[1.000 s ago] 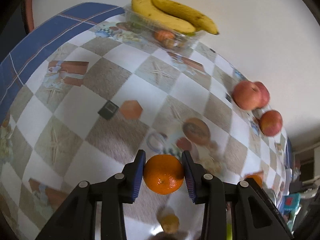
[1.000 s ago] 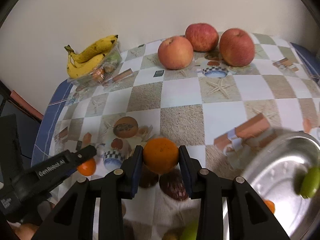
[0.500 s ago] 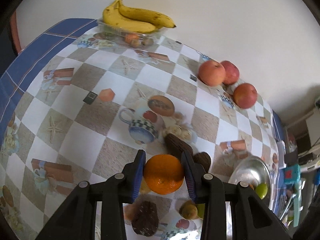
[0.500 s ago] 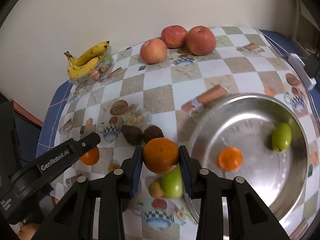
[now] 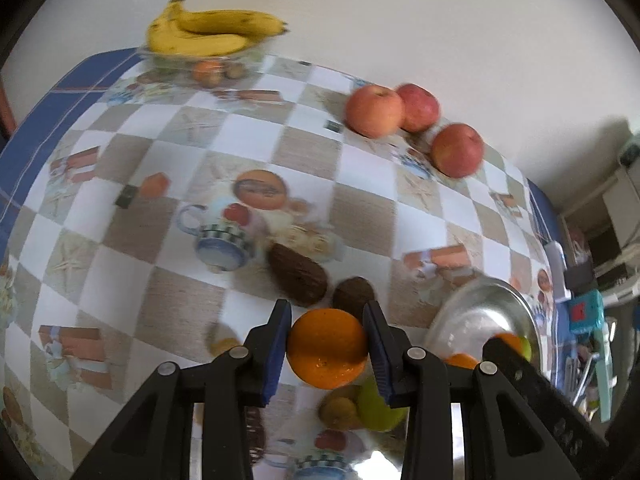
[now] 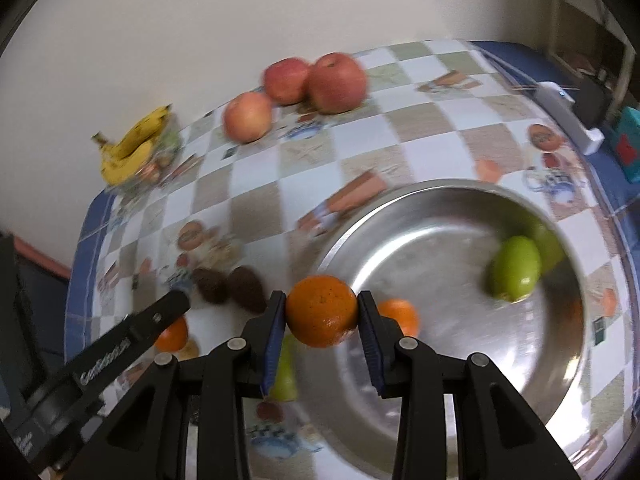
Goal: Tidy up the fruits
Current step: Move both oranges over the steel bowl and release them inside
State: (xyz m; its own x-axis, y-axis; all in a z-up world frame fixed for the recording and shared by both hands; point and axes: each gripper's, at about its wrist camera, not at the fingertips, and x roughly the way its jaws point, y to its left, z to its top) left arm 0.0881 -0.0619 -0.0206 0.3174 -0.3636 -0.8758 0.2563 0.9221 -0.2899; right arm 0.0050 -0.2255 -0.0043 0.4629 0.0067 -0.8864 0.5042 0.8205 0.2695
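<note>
The left hand-held gripper (image 5: 327,349) squeezes a round orange (image 5: 327,354) with bumpy skin between its two blue ridged pads (image 5: 276,350). The right hand-held gripper (image 6: 321,340) squeezes another round, dimpled orange (image 6: 321,311) the same way, holding it above the near rim of a shiny metal bowl (image 6: 420,240). In the right wrist view, the round bowl fills the side from 3 to 5 o'clock. Inside it sit a smooth green fruit (image 6: 515,267) at 3 o'clock and a small orange (image 6: 400,316) just beside the held one. The worktop (image 6: 256,176) wears a slick checkered cloth with printed cups and starfish. Two dark brown, rough, egg-shaped fruits (image 6: 232,286) lie side by side on it near 9 o'clock. Three smooth red apples (image 6: 316,80) sit close together at 12 o'clock by the wall. Curved yellow bananas (image 6: 132,146) with dark spots rest on a clear tray (image 6: 168,144) at 10 o'clock. In the left wrist view, the bananas (image 5: 212,32) are at 11 o'clock and the apples (image 5: 412,120) at 1 o'clock.
</note>
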